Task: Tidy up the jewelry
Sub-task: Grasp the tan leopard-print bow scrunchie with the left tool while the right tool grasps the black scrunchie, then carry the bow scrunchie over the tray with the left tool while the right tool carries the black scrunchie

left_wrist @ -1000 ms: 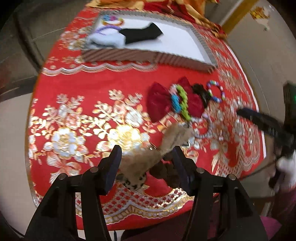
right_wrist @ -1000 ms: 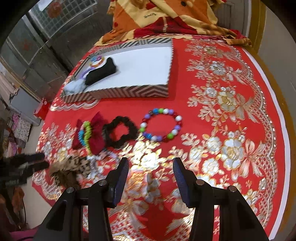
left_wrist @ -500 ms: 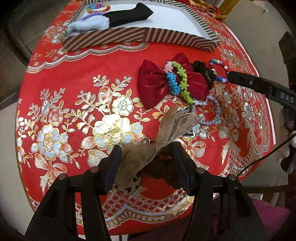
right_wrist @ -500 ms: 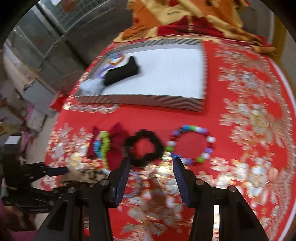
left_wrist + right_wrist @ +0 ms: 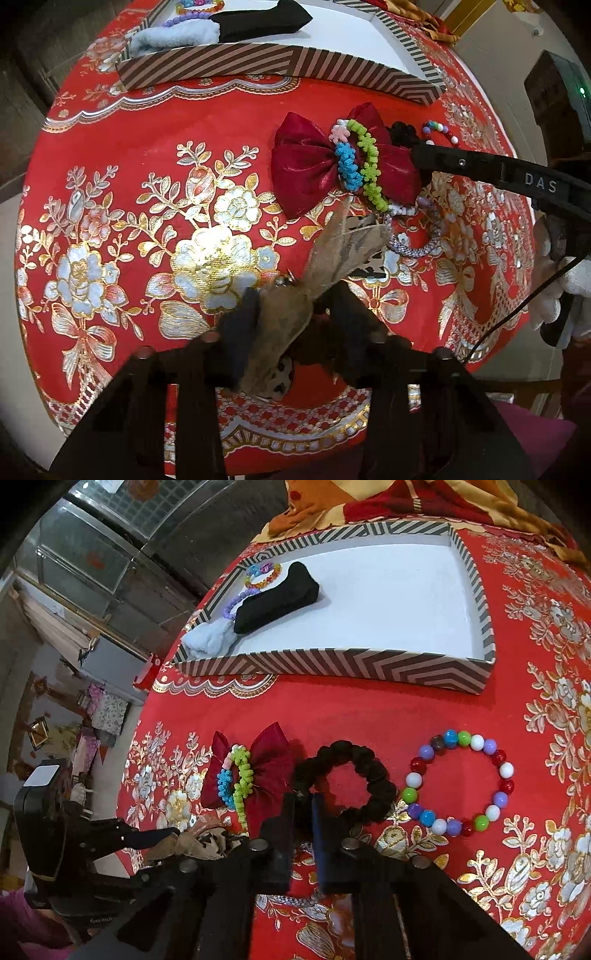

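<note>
LEFT: your tongs [image 5: 291, 314], wide a second ago, are closing on the tan bow [image 5: 295, 295] at 6 o'clock | RIGHT: your tongs [image 5: 303, 812] have snapped shut on the black scrunchie [image 5: 347, 775] rim | NEXT: both look ready for the tray [image 5: 332, 664] at 12

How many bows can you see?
2. A red bow lies on the tablecloth with a green and blue bracelet on top. A tan spotted bow is between the left claw, which is closing. More could hide underneath.
</note>
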`<action>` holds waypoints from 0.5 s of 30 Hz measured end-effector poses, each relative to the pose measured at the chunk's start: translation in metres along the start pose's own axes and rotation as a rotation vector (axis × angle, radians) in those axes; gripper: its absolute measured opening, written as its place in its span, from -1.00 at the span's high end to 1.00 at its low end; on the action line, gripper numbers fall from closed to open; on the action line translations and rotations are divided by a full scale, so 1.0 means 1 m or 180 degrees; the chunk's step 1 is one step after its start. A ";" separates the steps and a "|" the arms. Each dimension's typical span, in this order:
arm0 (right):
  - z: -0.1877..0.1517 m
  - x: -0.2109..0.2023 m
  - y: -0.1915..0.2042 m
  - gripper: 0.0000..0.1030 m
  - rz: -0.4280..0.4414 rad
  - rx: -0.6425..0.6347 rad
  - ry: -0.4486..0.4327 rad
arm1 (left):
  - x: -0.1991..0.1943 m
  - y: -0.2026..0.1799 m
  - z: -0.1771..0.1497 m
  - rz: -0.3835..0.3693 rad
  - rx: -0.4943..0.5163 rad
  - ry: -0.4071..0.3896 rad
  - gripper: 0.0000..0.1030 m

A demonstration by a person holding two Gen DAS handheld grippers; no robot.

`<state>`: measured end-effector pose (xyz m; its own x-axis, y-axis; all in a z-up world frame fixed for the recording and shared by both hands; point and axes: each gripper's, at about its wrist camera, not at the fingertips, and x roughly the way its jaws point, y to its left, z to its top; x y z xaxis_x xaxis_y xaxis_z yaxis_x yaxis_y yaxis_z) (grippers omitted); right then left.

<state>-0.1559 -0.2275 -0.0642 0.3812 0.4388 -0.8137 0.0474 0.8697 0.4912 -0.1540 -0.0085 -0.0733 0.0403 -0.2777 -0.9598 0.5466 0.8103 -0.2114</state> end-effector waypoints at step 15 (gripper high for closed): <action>0.012 -0.090 -0.003 0.87 0.0265 0.0155 -0.0609 | -0.069 0.005 0.018 -0.0187 0.0067 -0.0349 0.60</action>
<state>-0.1793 -0.2719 0.0116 0.5538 0.4538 -0.6981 0.0513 0.8183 0.5725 -0.1387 0.0052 -0.0046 0.0982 -0.3801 -0.9197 0.5683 0.7801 -0.2617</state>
